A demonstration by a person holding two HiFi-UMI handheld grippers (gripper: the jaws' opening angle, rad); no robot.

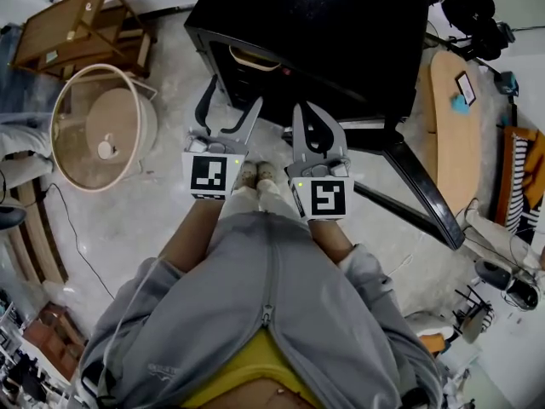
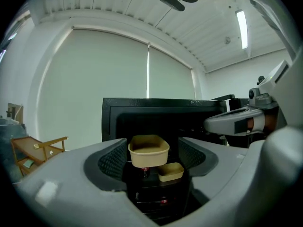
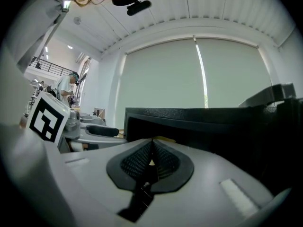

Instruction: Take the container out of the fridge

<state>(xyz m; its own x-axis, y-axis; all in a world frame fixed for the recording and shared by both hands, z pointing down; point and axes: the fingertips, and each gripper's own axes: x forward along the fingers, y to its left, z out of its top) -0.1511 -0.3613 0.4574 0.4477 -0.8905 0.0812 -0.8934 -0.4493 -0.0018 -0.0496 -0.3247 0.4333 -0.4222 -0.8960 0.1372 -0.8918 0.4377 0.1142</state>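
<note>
The black fridge (image 1: 341, 41) stands open ahead of me. In the left gripper view a tan oblong container (image 2: 148, 151) sits on a shelf inside the fridge (image 2: 161, 110), with a smaller tan container (image 2: 171, 171) lower and to its right. My left gripper (image 2: 152, 159) is open and short of the fridge, and the tan container shows through its gap, untouched. In the head view the left gripper (image 1: 232, 107) is level with the right gripper (image 1: 306, 113). The right gripper (image 3: 151, 161) is shut on nothing. The container's rim (image 1: 251, 60) shows at the fridge opening.
The fridge door (image 1: 417, 177) hangs open to the right, low along the floor. A round beige tub (image 1: 102, 126) and a wooden rack (image 1: 77, 24) stand at the left. An oval wooden table (image 1: 456, 135) is at the right. A dark bottle (image 2: 146, 172) stands under the containers.
</note>
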